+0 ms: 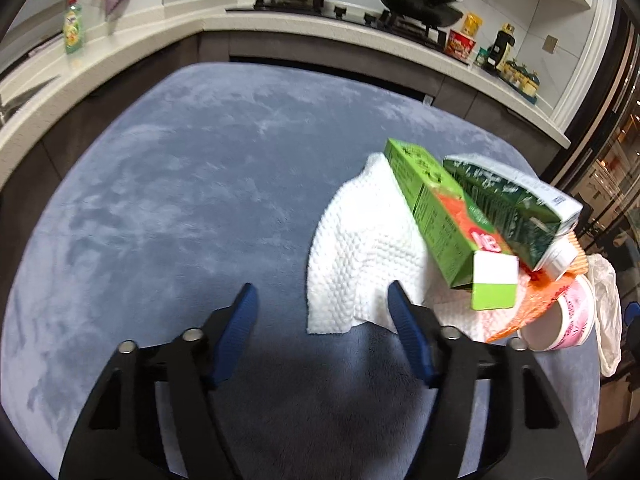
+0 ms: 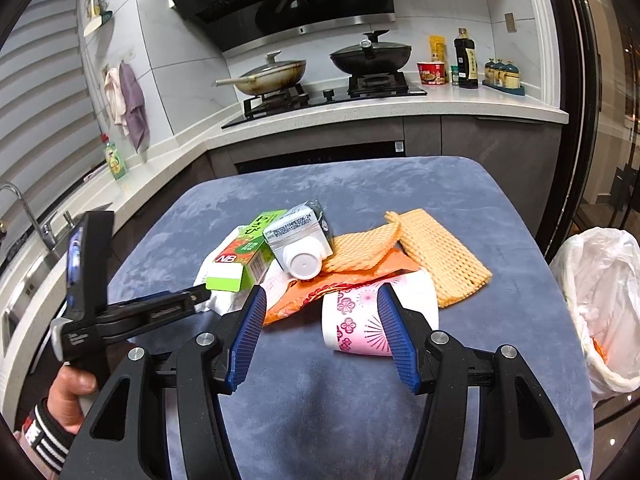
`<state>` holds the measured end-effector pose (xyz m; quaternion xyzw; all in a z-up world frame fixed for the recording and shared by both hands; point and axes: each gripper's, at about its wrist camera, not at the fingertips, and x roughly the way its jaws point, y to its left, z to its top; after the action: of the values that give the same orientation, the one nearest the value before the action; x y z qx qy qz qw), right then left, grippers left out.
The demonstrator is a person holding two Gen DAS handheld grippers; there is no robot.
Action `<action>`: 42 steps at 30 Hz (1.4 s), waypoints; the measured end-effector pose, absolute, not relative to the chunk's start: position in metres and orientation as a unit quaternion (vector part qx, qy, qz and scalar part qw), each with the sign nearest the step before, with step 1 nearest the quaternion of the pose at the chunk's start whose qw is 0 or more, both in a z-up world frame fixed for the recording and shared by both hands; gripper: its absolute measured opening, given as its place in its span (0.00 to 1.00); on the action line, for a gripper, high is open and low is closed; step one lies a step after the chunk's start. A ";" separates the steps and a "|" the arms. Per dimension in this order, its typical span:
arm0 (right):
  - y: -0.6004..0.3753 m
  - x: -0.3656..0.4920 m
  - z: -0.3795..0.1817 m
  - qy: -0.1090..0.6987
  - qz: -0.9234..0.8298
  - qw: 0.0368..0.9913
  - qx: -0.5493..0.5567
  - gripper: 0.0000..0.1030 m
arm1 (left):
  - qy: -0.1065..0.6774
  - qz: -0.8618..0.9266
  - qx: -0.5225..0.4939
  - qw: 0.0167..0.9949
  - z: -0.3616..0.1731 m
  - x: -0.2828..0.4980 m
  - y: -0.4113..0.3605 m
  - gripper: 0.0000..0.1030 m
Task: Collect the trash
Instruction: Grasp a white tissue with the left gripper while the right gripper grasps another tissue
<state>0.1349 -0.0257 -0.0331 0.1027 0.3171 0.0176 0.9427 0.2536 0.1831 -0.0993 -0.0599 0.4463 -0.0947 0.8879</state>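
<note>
Right gripper (image 2: 322,320) open over pink paper cup (image 2: 360,320); left gripper (image 1: 322,312) open beside white paper towel (image 1: 360,256); should straddle cup fully before closing.

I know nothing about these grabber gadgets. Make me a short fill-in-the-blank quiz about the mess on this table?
1. The pink floral paper cup lies on its ____.
2. The table is covered by a cloth coloured ____.
3. The white-lined trash bin stands off the table's ____ side in the right wrist view.
4. The jaws of the right gripper are ____.

Missing words: side; blue; right; open
</note>
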 end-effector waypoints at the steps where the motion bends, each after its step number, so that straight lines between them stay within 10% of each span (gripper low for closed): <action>1: -0.025 0.136 -0.034 0.318 0.018 0.942 0.103 0.55 | 0.448 -0.096 -0.061 0.887 -0.101 0.254 0.182 0.50; 7: -0.018 0.142 -0.041 0.329 0.023 0.938 0.105 0.55 | 0.445 -0.115 -0.071 0.885 -0.100 0.252 0.179 0.07; 25: 0.017 0.155 -0.057 0.343 0.072 0.930 0.109 0.55 | 0.375 -0.106 -0.094 0.916 -0.026 0.189 0.215 0.03; 42: 0.040 0.208 -0.093 0.372 0.066 0.924 0.047 0.28 | 0.411 -0.100 -0.114 0.899 -0.058 0.205 0.223 0.03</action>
<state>0.2077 0.0403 -0.0929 0.0471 0.3725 0.0663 0.9245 0.2054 0.2229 -0.0581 -0.1137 0.4114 -0.0998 0.8988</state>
